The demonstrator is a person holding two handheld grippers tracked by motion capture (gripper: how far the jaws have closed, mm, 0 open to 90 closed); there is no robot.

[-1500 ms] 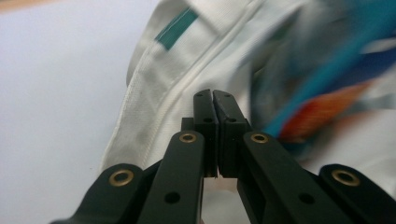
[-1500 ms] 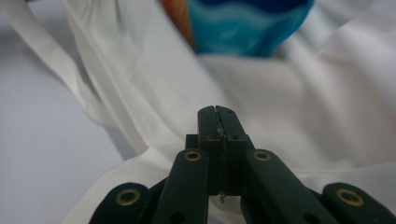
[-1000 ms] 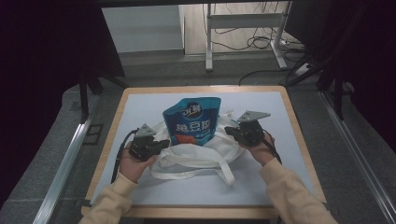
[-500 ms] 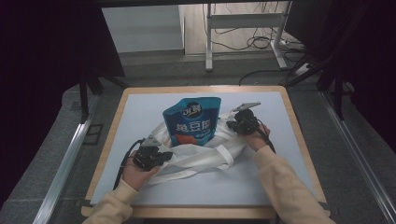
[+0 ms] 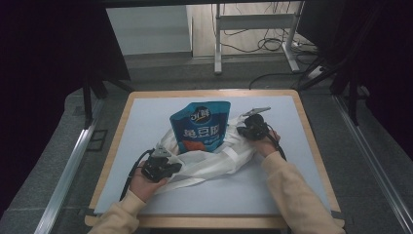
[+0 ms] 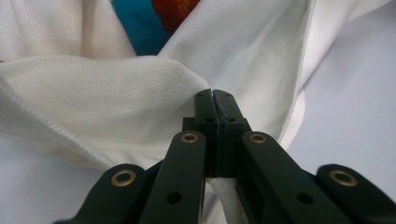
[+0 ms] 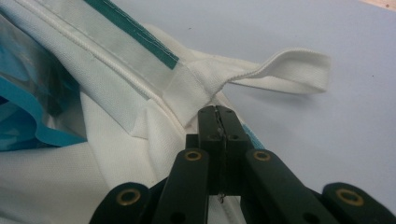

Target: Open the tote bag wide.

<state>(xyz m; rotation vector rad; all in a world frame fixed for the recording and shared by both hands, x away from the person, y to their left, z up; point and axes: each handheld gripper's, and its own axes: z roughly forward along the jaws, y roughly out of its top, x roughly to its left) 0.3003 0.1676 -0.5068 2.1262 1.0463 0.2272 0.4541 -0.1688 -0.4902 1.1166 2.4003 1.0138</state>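
A white cloth tote bag [image 5: 214, 158] lies crumpled on the pale blue mat, and a blue snack pouch [image 5: 200, 126] with white lettering sticks out of its mouth towards the far side. My left gripper [image 5: 168, 163] is at the bag's near left corner, jaws shut on a fold of the white fabric [image 6: 140, 93]. My right gripper [image 5: 245, 127] is at the bag's right rim, shut on the cloth [image 7: 187, 88] just where a handle strap [image 7: 285, 70] is sewn on. In the right gripper view the pouch [image 7: 23, 112] shows inside the bag's opening.
The mat [image 5: 146, 117] sits on a table with a wooden border [image 5: 117, 122]. Bag handles [image 5: 180, 184] trail towards the near edge. Metal rails [image 5: 68, 165] run along both sides, and a desk frame with cables [image 5: 253, 29] stands on the floor beyond.
The left gripper has drawn its corner of the bag towards the near left, and the right gripper has shifted slightly away. The bag is stretched wider and the pouch sits more exposed.
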